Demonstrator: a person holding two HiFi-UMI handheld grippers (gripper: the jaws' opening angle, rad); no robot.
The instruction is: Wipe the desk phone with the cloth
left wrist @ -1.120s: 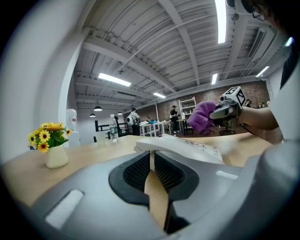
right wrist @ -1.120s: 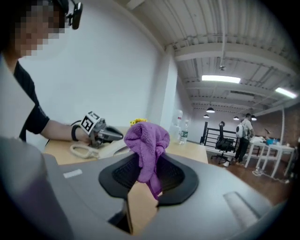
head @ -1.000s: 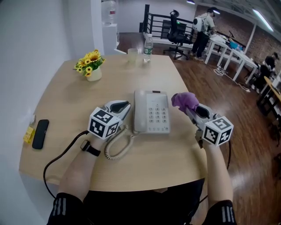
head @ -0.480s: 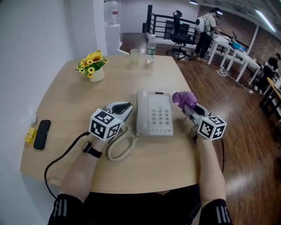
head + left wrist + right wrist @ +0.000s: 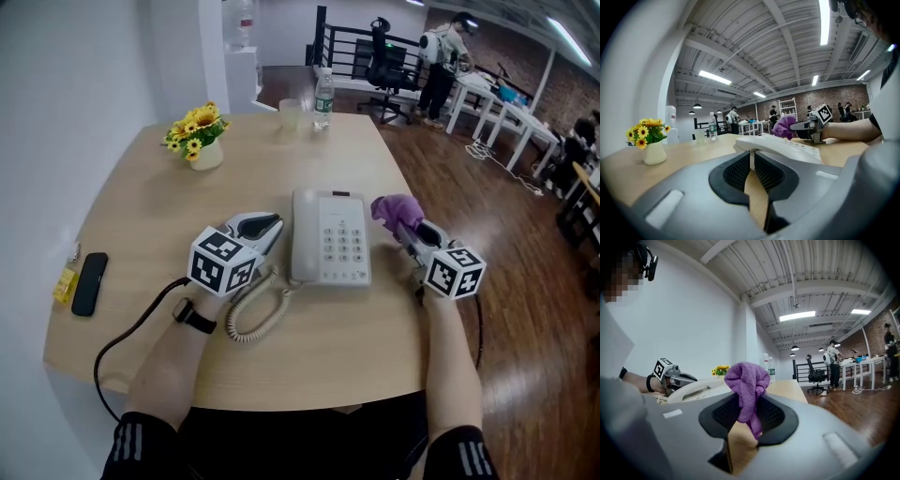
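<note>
Head view: my forearms flank the desk phone [image 5: 328,239]; right gripper [image 5: 405,225] grasps the cloth [image 5: 396,208] at 3 o'clock, left gripper [image 5: 267,225] jaws clenched, empty.

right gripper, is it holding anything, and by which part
The right gripper holds the purple cloth, jaws pinched on its bunched middle; a puff stands out past the jaw tips and a tail hangs below.

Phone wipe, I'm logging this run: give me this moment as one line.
left gripper: jaws shut, empty, left of phone | right gripper: shut on cloth, by phone's right edge
</note>
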